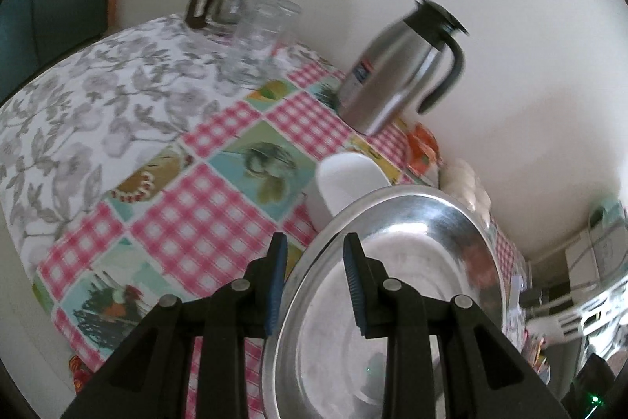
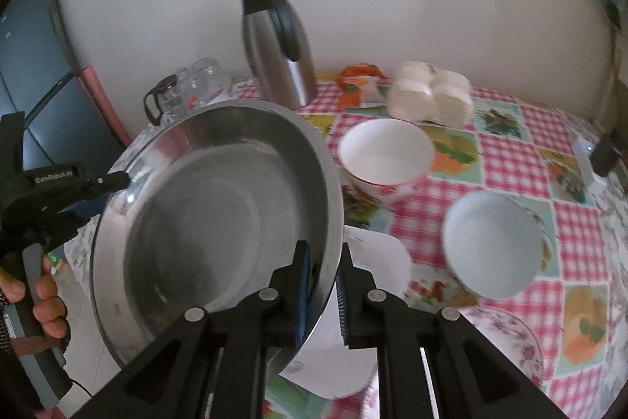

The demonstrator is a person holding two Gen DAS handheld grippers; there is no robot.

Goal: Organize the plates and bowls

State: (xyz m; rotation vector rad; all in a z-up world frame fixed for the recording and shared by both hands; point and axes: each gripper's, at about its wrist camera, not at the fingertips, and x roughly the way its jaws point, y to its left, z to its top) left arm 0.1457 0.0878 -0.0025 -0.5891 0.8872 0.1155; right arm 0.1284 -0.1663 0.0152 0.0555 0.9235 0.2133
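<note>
1. The right gripper is clamped on the near right rim of the steel basin; the left gripper straddles the opposite rim – pad contact cannot be told.
2. The basin hangs tilted above the white plate, left of two bowls.
3. Level both hands together – unequal lift may twist the rim free.
4. Lower clear of the flask.

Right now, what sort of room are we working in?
Most likely a home kitchen or dining corner: a table under a checked picture tablecloth, a steel thermos jug beside glass cups against a plain wall, and what looks like a fridge at the left.
</note>
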